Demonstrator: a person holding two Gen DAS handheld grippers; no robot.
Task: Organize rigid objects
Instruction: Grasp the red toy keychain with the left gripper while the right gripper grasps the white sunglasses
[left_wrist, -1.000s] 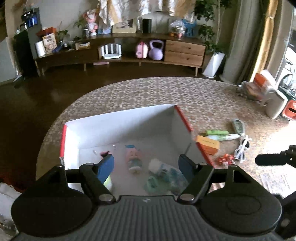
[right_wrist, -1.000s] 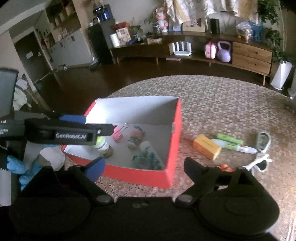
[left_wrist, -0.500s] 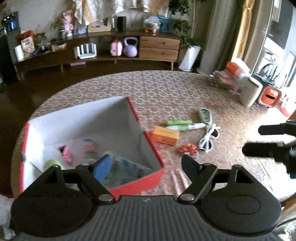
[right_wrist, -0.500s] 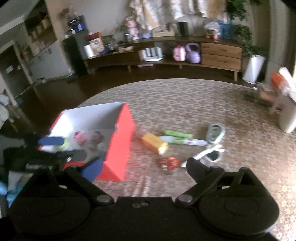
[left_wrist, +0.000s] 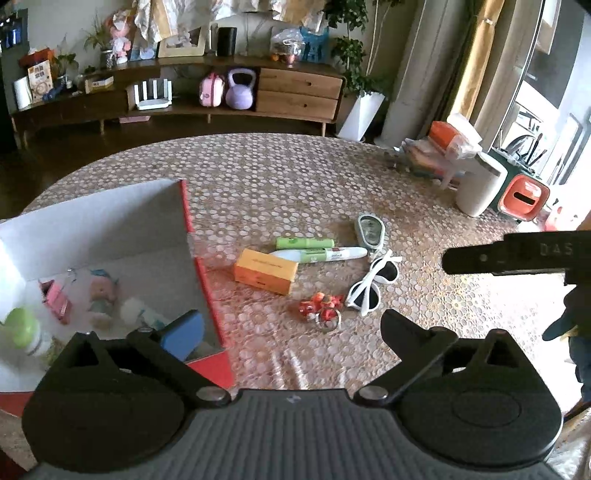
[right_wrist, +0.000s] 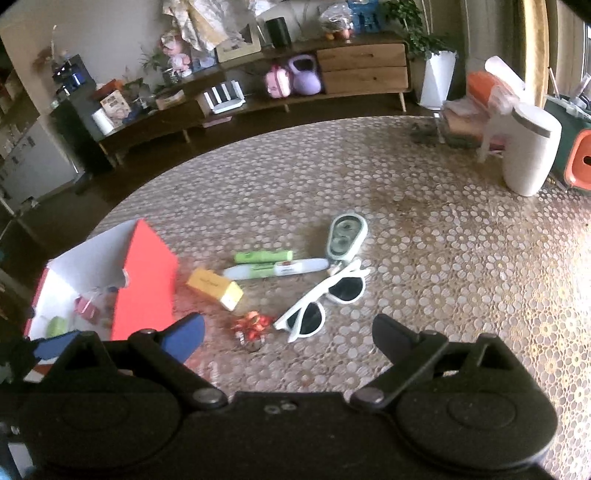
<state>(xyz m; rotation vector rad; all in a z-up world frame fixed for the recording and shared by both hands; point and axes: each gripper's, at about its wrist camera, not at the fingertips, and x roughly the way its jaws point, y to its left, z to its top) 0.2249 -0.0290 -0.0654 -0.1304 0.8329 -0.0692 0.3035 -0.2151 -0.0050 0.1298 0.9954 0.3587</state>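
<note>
A round worktop (left_wrist: 295, 177) under floral-patterned cloth, with a long wooden sideboard (left_wrist: 177, 96) behind, carries a red cardboard box (left_wrist: 192, 236); white plastic sunglasses (right_wrist: 325, 295) lie beside it. Left claw (left_wrist: 291, 325) has just been opening, now wide and empty; right claw (right_wrist: 288, 332) wide, empty.

Sitting on the table (left_wrist: 295, 173) beside the one red box (left_wrist: 207, 280): one orange carton (left_wrist: 265, 271), two green tubes (left_wrist: 305, 243), one grey oval device (left_wrist: 370, 230), one pair of white sunglasses (left_wrist: 371, 288), one red keychain (left_wrist: 320, 308). Lying inside the box: one doll (left_wrist: 101, 291), one pink item (left_wrist: 55, 301), one green-capped bottle (left_wrist: 23, 328).
</note>
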